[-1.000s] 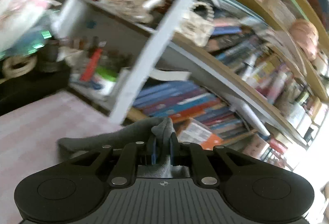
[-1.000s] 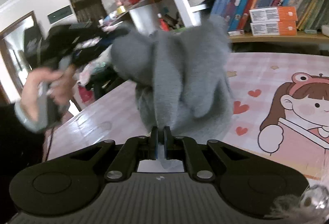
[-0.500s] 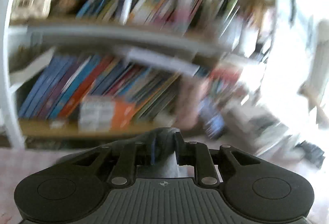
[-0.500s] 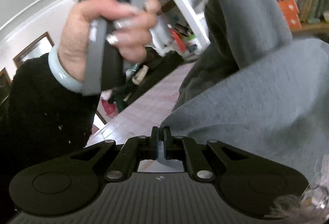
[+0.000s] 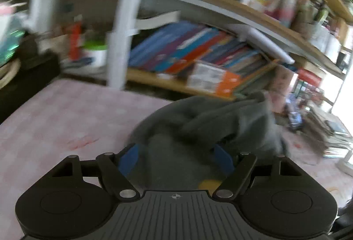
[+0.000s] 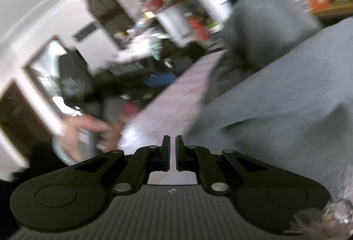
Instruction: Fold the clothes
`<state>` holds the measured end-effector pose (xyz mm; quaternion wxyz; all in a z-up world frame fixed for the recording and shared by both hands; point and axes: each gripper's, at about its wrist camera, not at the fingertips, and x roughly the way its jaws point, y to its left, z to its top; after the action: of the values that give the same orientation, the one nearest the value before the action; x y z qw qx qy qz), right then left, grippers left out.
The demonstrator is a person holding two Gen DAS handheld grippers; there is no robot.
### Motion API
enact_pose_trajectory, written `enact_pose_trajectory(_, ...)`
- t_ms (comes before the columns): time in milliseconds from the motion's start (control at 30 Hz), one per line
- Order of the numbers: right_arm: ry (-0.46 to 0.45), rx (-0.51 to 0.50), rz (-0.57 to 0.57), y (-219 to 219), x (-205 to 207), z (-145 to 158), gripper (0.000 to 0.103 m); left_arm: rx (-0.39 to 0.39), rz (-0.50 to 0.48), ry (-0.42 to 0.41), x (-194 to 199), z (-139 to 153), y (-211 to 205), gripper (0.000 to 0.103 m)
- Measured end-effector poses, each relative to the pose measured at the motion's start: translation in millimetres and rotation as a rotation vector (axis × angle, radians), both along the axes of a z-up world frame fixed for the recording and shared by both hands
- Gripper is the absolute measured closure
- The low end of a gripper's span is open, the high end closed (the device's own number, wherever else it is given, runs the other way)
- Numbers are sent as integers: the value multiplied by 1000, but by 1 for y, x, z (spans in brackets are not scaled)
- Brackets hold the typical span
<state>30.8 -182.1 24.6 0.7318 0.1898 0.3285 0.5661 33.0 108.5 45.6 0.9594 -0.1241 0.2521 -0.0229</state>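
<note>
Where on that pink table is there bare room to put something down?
In the left wrist view, the pink checked tablecloth lies bare left of the crumpled grey fleece garment, up to the white shelf post. The right side is crowded: the garment fills it. The open left gripper hangs over the fleece.

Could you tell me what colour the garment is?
Grey fleecy garment; clearest in right wrist view.
</note>
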Motion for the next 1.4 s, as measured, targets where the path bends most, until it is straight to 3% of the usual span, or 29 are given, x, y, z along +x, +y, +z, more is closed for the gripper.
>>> enact_pose_trajectory(100, 6, 80, 115, 4, -10, 3, 98, -30, 44, 17, -15, -11, 12, 25)
enact_pose_trajectory(200, -45, 42, 74, 4, -13, 6, 98, -51, 80, 44, -19, -18, 21, 25)
enact_pose_trajectory(400, -186, -127, -337, -26, 10, 12, 97, -141, 75, 67, -5, -33, 26, 25)
enact_pose_trajectory(533, -314, -351, -564, -36, 25, 3, 93, -146, 74, 86, 22, -40, 17, 25)
enact_pose_trajectory(600, -305, -401, -601, -37, 40, -6, 92, -151, 66, 79, 37, -41, 12, 27)
enact_pose_trajectory(733, -258, -430, -633, -49, 56, -19, 71, -173, 8, 124, 73, -46, -2, 30)
enact_pose_trajectory(767, -251, -435, -636, -51, 57, -21, 69, -167, 8, 135, 79, -48, -5, 33)
enact_pose_trajectory(833, -237, -433, -632, -52, 58, -26, 69, -150, 10, 139, 91, -49, -12, 58)
enact_pose_trajectory(867, -236, -431, -631, -49, 61, -26, 68, -155, 23, 145, 96, -48, -12, 85)
enact_pose_trajectory(900, -235, -431, -632, -47, 64, -27, 68, -176, 38, 142, 100, -47, -9, 97)
enact_pose_trajectory(933, -237, -430, -635, -48, 59, -27, 68, -212, 45, 118, 99, -42, -5, 97)
enact_pose_trajectory(1067, -254, -413, -678, -52, 55, -21, 68, -212, 46, -217, 39, 23, -13, 98)
enact_pose_trajectory(1200, -251, -393, -694, -56, 53, -17, 68, -261, 124, -391, -42, 61, 13, 97)
enact_pose_trajectory(1300, -242, -376, -697, -57, 52, -16, 68, -177, 223, -275, -89, 42, 39, 97)
enact_pose_trajectory(1400, -232, -370, -684, -55, 51, -16, 68, -92, 301, -41, -111, 2, 53, 95)
